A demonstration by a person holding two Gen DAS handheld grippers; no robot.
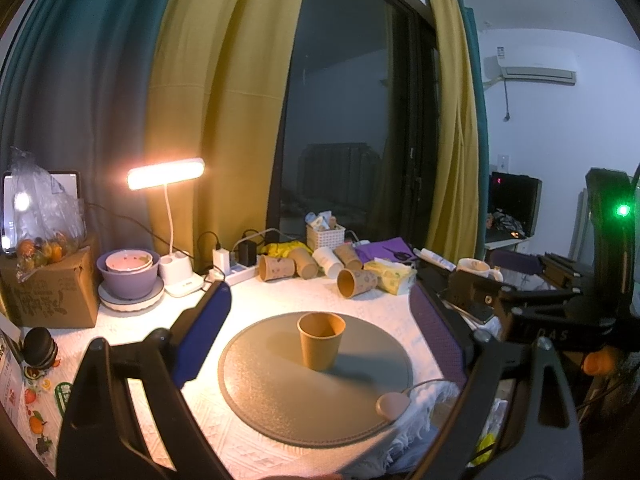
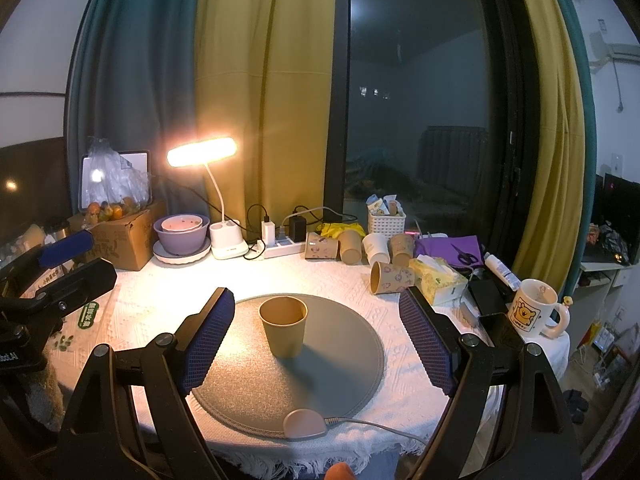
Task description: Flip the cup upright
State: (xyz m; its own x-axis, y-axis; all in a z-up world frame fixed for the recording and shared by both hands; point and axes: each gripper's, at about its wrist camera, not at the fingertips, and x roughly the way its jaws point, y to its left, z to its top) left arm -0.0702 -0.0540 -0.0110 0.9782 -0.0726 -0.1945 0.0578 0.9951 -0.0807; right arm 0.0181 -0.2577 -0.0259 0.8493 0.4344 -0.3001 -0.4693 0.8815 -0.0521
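Standing mouth-up on the grey mat, the paper cup sits ahead of the right gripper, between its spread fingers and untouched. Left gripper gapes too. Best now is backing straight out (no sideways brush).

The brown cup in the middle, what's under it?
The brown cup stands upright, mouth up, on the round grey mat. The mat lies on the white tablecloth. Under the cloth is hidden.

No legible text beyond blurred print on mug.
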